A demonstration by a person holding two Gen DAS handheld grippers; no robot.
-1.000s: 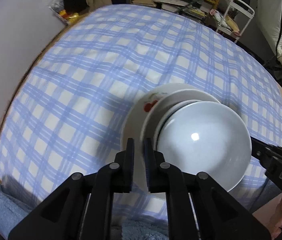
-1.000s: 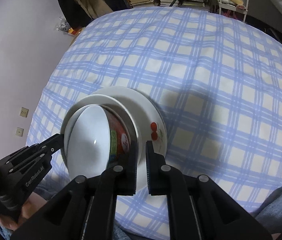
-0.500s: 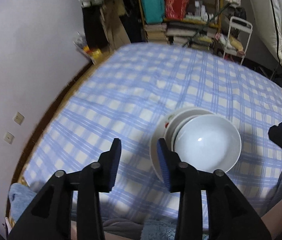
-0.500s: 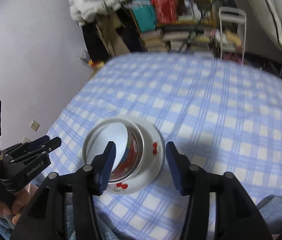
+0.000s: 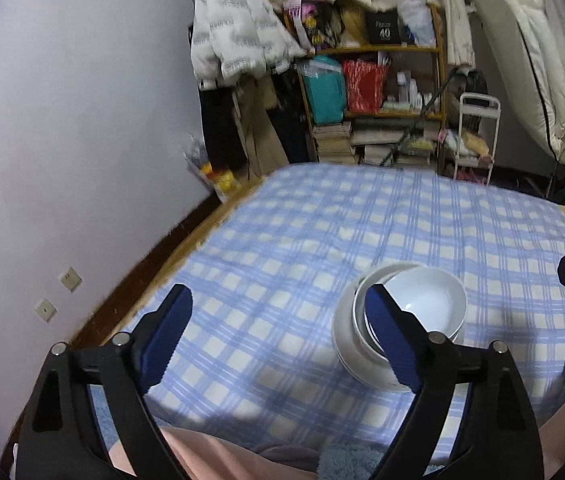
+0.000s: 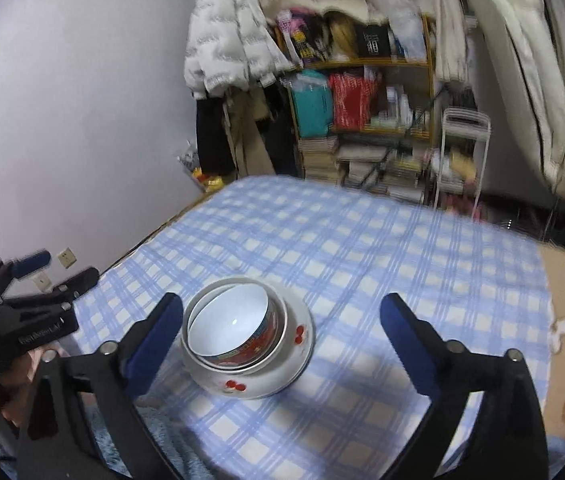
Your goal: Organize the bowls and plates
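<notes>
Glazed ceramic stack (image 6: 247,336) on checked cloth (image 6: 362,248): heavy, slick, breakable; grab plate rim w/ both. Left gripper (image 5: 278,332) & right gripper (image 6: 282,332) jaws opening, nothing between

A blue-checked bed (image 6: 382,248) carries stacked dishes (image 6: 248,340).

Bowl (image 6: 229,322) sits in bigger bowl (image 6: 278,344), both on plate (image 6: 302,340). Stack sits on bed (image 6: 382,248) near front edge. Shelf (image 6: 366,120) stands behind bed's far edge. Wall (image 6: 82,100) runs along bed's left side.
</notes>
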